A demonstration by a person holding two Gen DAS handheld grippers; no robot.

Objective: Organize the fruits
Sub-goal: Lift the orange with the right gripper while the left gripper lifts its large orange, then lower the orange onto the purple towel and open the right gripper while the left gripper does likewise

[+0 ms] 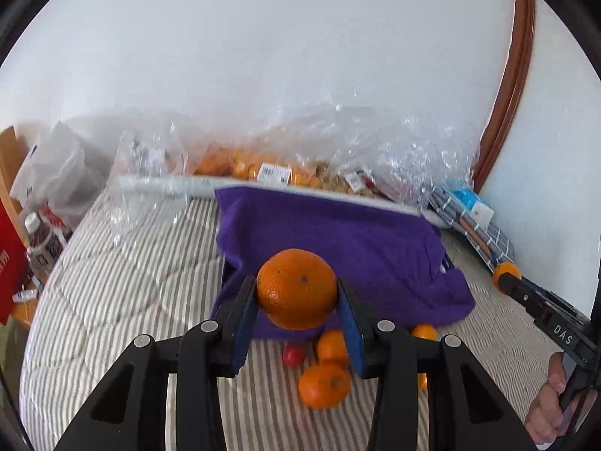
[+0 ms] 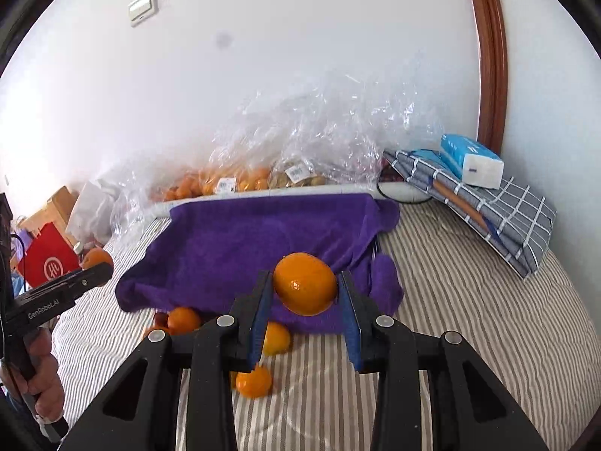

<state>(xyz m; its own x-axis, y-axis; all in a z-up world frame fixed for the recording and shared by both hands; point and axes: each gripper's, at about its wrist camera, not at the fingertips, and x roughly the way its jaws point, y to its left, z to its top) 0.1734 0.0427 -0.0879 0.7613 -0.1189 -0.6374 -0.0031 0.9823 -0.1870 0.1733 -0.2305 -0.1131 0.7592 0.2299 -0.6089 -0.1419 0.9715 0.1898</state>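
Between the blue pads of the left gripper point(image 1: 297, 300) a big round orange point(image 1: 296, 288) is pinched above the purple towel point(image 1: 338, 233), while the right gripper point(image 2: 305, 293) squeezes a smaller orange point(image 2: 305, 283), its long side tilted from 10 to 4 o'clock, with loose oranges point(image 1: 325, 385) on the striped bed point(image 1: 131, 282) at 6 o'clock.

Orange fruit point(image 1: 296, 288); purple towel point(image 1: 338, 236); grey-and-white striped bedcover point(image 1: 131, 282); grey checked cloth point(image 2: 499, 218); blue-padded black tool point(image 1: 296, 300).
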